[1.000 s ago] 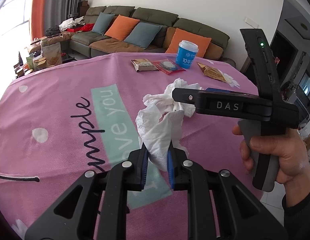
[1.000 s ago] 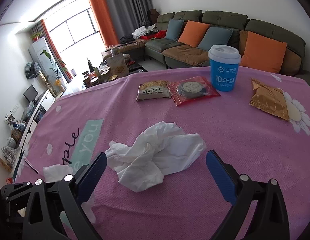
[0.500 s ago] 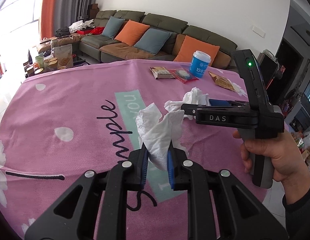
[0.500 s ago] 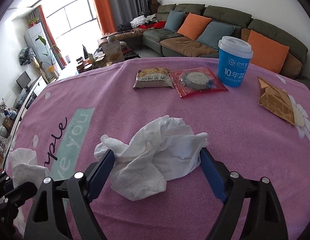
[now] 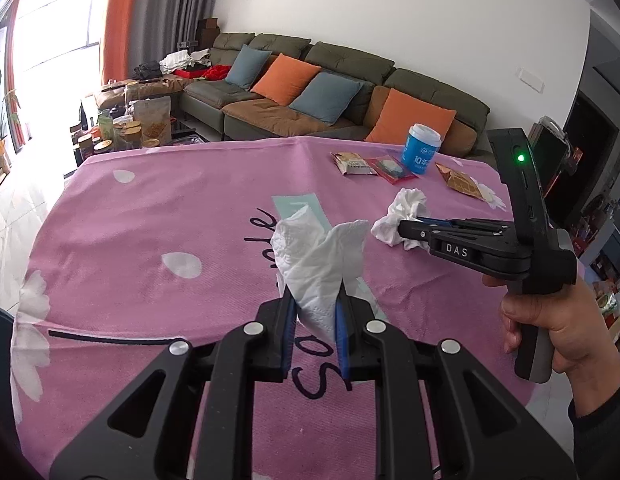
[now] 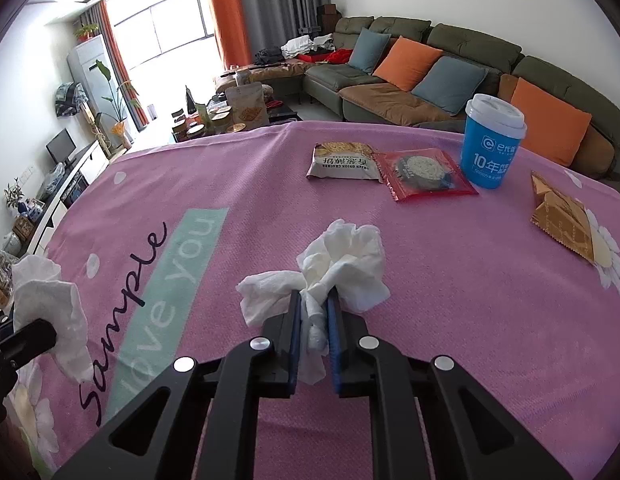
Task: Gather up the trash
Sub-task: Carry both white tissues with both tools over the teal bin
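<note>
Right gripper (image 6: 313, 322) has just snapped shut on the crumpled tissue (image 6: 341, 268) that sat loose between wide-open jaws a second ago; the wad is now pinched at its waist, puffing out past both pads, its bottom seemingly on the pink tablecloth (image 6: 449, 280). Left gripper (image 5: 315, 320) is clamped on its own white tissue (image 5: 317, 260) as before, carried clear of the cloth and to the left of the right tool. So both loose tissues look secured; my read is the next step is a lift and carry to a bin, though none is in view. Ahead of the right tool, well apart: cracker packet (image 6: 343, 162), red snack wrapper (image 6: 423, 172), blue paper cup (image 6: 491, 140), gold wrapper (image 6: 561, 216) off to the right. Whether those count as trash I can't tell. Open cloth all round both tools, nothing close to snag. Table edge runs just beyond the snacks, with the sofa (image 6: 449, 76) behind; the person's hand (image 5: 549, 320) on the right handle sits past the right-hand edge.
</note>
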